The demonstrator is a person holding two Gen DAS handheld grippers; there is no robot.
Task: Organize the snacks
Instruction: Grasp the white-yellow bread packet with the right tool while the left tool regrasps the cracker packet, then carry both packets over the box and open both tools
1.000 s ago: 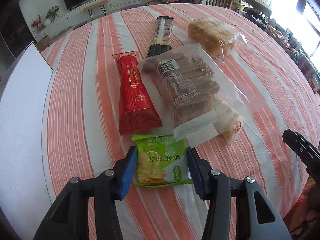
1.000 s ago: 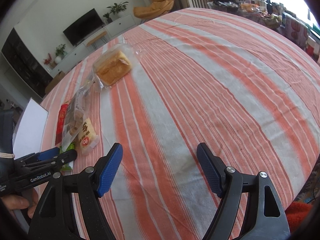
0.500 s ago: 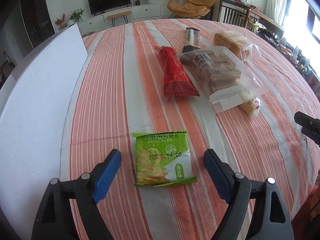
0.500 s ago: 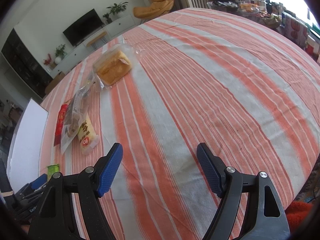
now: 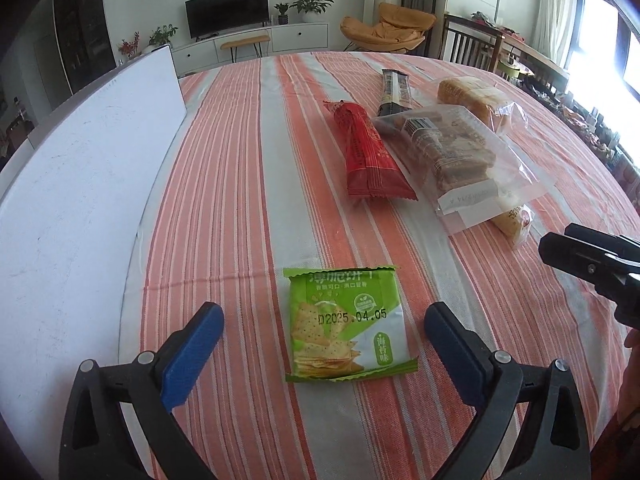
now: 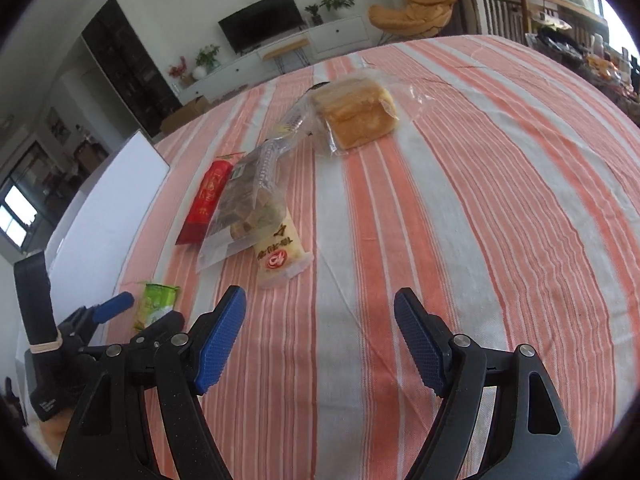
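Snacks on striped tablecloth (image 5: 248, 200); none gripped.

Left gripper (image 5: 322, 336): blue pads spread wide, nothing between them in contact. Also visible at lower left of right wrist view (image 6: 132, 312), pads apart.

Green cracker packet (image 5: 346, 322): flat on cloth, centred in the gap between the left gripper's pads, touching neither. Printed date facing up. Seen edge-on in right wrist view (image 6: 156, 306), just beyond the left gripper's fingers.

Right gripper (image 6: 320, 332): pads spread wide, over bare cloth, holding nothing. Tip visible at right edge of left wrist view (image 5: 592, 256); spread not readable from that view.

Farther out, a cluster of packets, well apart from the green cracker packet:
- Red wrapper (image 5: 366, 156): long, lying flat, just left of the clear bag.
- Clear bag of brown biscuits (image 5: 452, 152): white label strip at near end, touching or overlapping the red wrapper's right side; exact contact not readable.
- Yellow bun packet (image 6: 278, 254): partly under the clear bag's near right corner, red round logo showing.
- Dark narrow packet (image 5: 394, 88): beyond the clear bag, near end hidden under it.
- Bagged bread loaf (image 6: 354, 114): farthest, in loose clear wrap, to the right of the dark narrow packet.

White board (image 5: 72, 184): along left edge of table, beside the cloth.

Background: television (image 5: 227, 9), orange chair (image 5: 386, 28).
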